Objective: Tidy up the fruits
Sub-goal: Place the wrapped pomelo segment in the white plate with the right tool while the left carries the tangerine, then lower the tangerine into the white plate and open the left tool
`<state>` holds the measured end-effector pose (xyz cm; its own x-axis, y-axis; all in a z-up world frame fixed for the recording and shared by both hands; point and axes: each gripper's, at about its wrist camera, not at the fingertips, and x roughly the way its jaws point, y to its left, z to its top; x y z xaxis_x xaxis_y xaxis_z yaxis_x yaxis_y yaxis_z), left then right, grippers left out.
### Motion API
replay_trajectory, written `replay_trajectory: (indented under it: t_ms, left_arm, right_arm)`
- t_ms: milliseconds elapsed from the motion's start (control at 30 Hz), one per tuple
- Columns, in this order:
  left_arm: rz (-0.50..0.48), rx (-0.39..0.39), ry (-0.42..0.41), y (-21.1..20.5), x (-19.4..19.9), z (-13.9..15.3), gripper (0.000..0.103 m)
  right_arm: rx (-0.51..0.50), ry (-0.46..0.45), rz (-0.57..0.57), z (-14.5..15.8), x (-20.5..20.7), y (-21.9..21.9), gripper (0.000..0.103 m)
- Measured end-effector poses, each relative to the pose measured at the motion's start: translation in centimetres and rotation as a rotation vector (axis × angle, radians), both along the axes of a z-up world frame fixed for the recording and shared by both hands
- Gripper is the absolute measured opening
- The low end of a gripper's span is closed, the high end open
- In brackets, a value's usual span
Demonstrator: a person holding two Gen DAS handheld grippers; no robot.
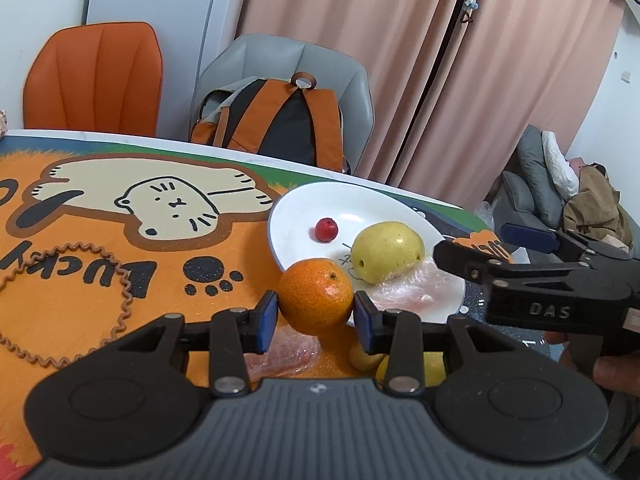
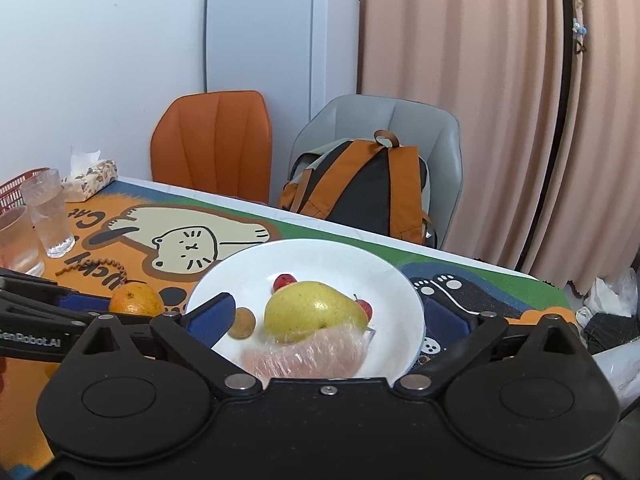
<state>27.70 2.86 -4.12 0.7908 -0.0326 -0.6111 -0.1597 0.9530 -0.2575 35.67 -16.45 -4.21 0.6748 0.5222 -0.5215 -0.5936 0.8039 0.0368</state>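
Note:
My left gripper (image 1: 315, 316) is shut on an orange (image 1: 316, 295) and holds it just left of the white plate (image 1: 296, 208). The plate holds a yellow-green pear (image 1: 386, 251), a small red fruit (image 1: 326, 229) and crumpled plastic wrap (image 1: 408, 288). My right gripper (image 2: 328, 316) is open, its fingers wide apart above the plate's near side, the pear (image 2: 314, 310) between them but untouched. The right wrist view also shows the plate (image 2: 320, 256), two small red fruits (image 2: 285, 281), a small brown round fruit (image 2: 242, 322), the wrap (image 2: 308, 356) and the orange (image 2: 136, 300).
Yellow fruits (image 1: 362, 358) and more plastic wrap (image 1: 288, 350) lie under my left gripper. Two glasses (image 2: 48, 212), a tissue box (image 2: 90, 174) and a red basket (image 2: 16, 188) stand far left. A wavy brown ring (image 1: 64, 304) lies on the cat mat. Chairs and a backpack (image 2: 360, 188) stand behind the table.

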Motion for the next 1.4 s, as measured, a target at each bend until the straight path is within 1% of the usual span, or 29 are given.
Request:
replay_trajectory:
  t_ms: [167, 367, 700, 733, 767, 833, 900, 1133, 1267, 1400]
  left_arm:
    - [-0.016, -0.008, 0.005, -0.3, 0.7, -0.2, 0.039]
    - [-0.047, -0.014, 0.016, -1.3, 1.9, -0.4, 0.039]
    - [-0.077, -0.017, 0.031, -3.0, 3.6, -0.8, 0.039]
    - [-0.079, -0.014, 0.024, -3.0, 3.7, -0.9, 0.04]
    - [-0.075, -0.006, 0.018, -3.1, 3.7, -0.8, 0.044]
    - [-0.06, -0.005, 0.036, -2.9, 4.0, -0.9, 0.045]
    - [-0.049, -0.022, 0.035, -2.5, 3.8, -0.8, 0.045]
    - [-0.013, -0.011, 0.043, -1.7, 2.2, -0.1, 0.046]
    - [0.002, -0.004, 0.042, -1.6, 1.2, 0.2, 0.052]
    - [0.012, -0.003, 0.037, -1.5, 0.0, 0.5, 0.055]
  right_arm:
    - [0.011, 0.026, -0.041, 0.1, -0.5, -1.5, 0.102]
    - [0.028, 0.037, -0.063, 0.3, -1.5, -3.4, 0.103]
    - [0.029, 0.042, -0.087, 0.1, -2.7, -4.7, 0.103]
    - [0.033, 0.043, -0.089, 0.1, -2.8, -4.9, 0.103]
    - [0.036, 0.044, -0.092, 0.1, -2.9, -5.0, 0.103]
    - [0.038, 0.046, -0.096, 0.1, -3.0, -5.3, 0.103]
    - [0.04, 0.049, -0.098, 0.0, -3.1, -5.4, 0.103]
    - [0.062, 0.067, -0.089, -0.3, -3.6, -5.2, 0.103]
    - [0.081, 0.076, -0.077, -0.2, -4.1, -5.2, 0.103]
    - [0.085, 0.087, -0.072, -0.2, -4.5, -5.0, 0.103]
